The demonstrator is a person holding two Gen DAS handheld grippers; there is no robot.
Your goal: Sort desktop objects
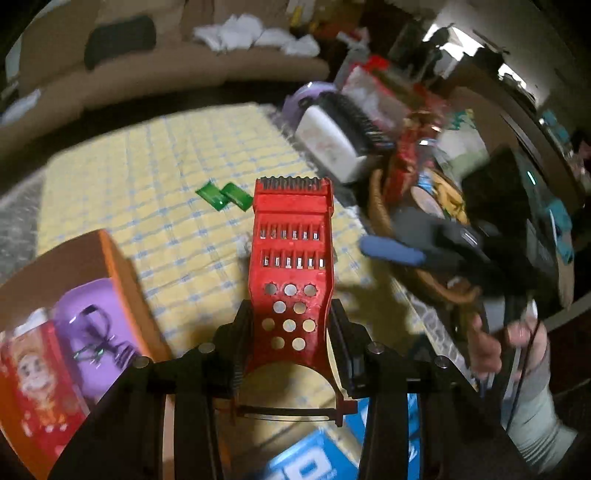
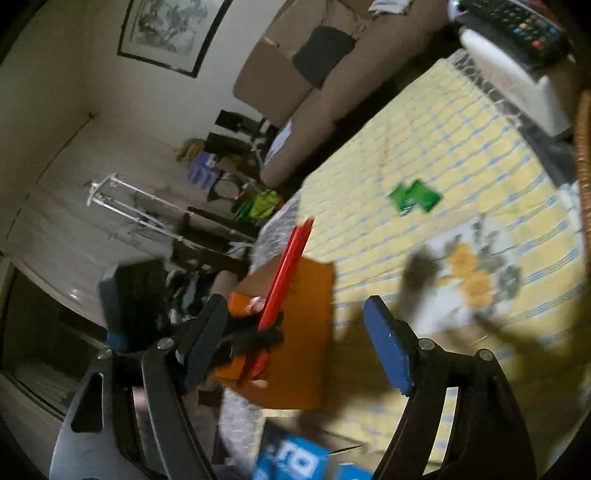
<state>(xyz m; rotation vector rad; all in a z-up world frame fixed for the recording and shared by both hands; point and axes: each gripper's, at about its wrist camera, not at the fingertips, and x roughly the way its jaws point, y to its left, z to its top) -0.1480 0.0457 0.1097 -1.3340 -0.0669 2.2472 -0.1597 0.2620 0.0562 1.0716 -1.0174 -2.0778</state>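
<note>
My left gripper [image 1: 290, 317] is shut on a red plastic bit holder [image 1: 291, 240], which has rows of metal bits and round holes and is held above the yellow checked tablecloth [image 1: 166, 177]. In the right wrist view the red holder [image 2: 286, 273] shows edge-on over an orange box [image 2: 306, 332]. My right gripper [image 2: 295, 306] stands open with nothing between its blue pads [image 2: 388, 347]. From the left wrist view, the right gripper [image 1: 395, 236] hovers by a wicker basket [image 1: 380, 210]. Two green packets [image 1: 223, 197] [image 2: 415, 197] lie on the cloth.
The orange box [image 1: 118, 266] at the left holds a purple case and a red carton. A white box [image 1: 332, 144] with a black remote [image 2: 517, 26] sits at the far side. A blue box [image 1: 314, 458] lies near the front edge. A sofa stands behind the table.
</note>
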